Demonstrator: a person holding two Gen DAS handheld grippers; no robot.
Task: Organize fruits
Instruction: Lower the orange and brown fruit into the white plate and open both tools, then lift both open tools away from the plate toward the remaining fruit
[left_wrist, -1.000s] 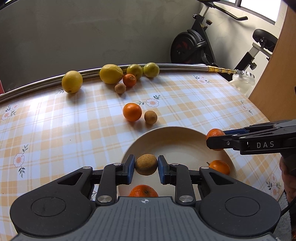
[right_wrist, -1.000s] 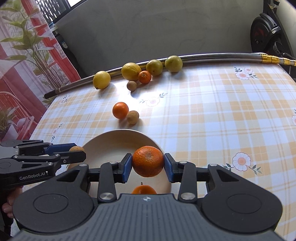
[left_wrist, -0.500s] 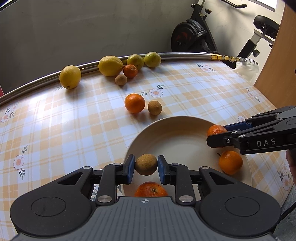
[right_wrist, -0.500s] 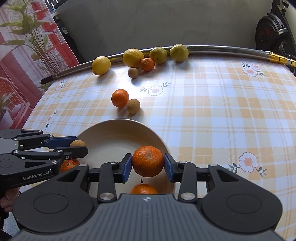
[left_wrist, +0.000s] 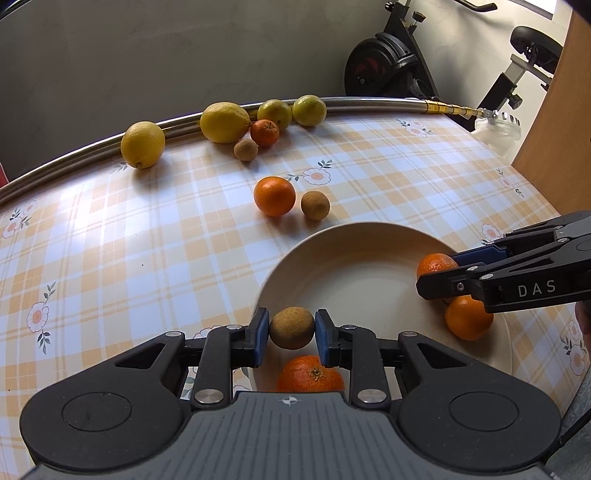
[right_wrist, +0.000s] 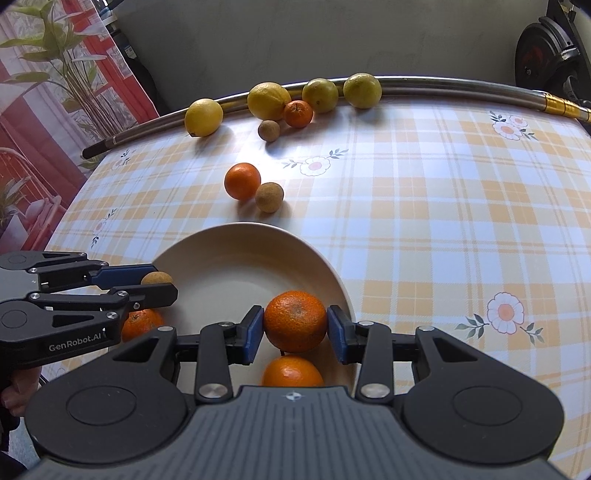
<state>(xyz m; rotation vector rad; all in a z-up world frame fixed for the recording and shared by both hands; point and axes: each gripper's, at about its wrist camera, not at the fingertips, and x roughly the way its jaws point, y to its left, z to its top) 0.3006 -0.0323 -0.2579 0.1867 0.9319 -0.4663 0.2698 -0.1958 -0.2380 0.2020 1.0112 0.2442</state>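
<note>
My left gripper (left_wrist: 291, 332) is shut on a small brown round fruit (left_wrist: 291, 326) over the near left rim of the cream plate (left_wrist: 354, 258). One orange (left_wrist: 310, 374) lies in the plate just below it. My right gripper (right_wrist: 295, 328) is shut on an orange (right_wrist: 295, 319) above the plate's (right_wrist: 255, 236) right side, with another orange (right_wrist: 291, 371) under it. In each wrist view the other gripper reaches in from the side, the right gripper (left_wrist: 437, 275) and the left gripper (right_wrist: 159, 286).
On the checked tablecloth beyond the plate sit an orange (left_wrist: 274, 195) and a brown fruit (left_wrist: 315, 205). Lemons (left_wrist: 143, 144), limes (left_wrist: 309, 110), a small orange (left_wrist: 265, 132) and a brown fruit (left_wrist: 245, 149) line the metal pipe (left_wrist: 369, 103) at the far edge. An exercise bike (left_wrist: 391, 70) stands behind.
Both wrist views have tipped slightly, so more of the plate and the oranges in it shows. Both grippers keep their hold on their fruit.
</note>
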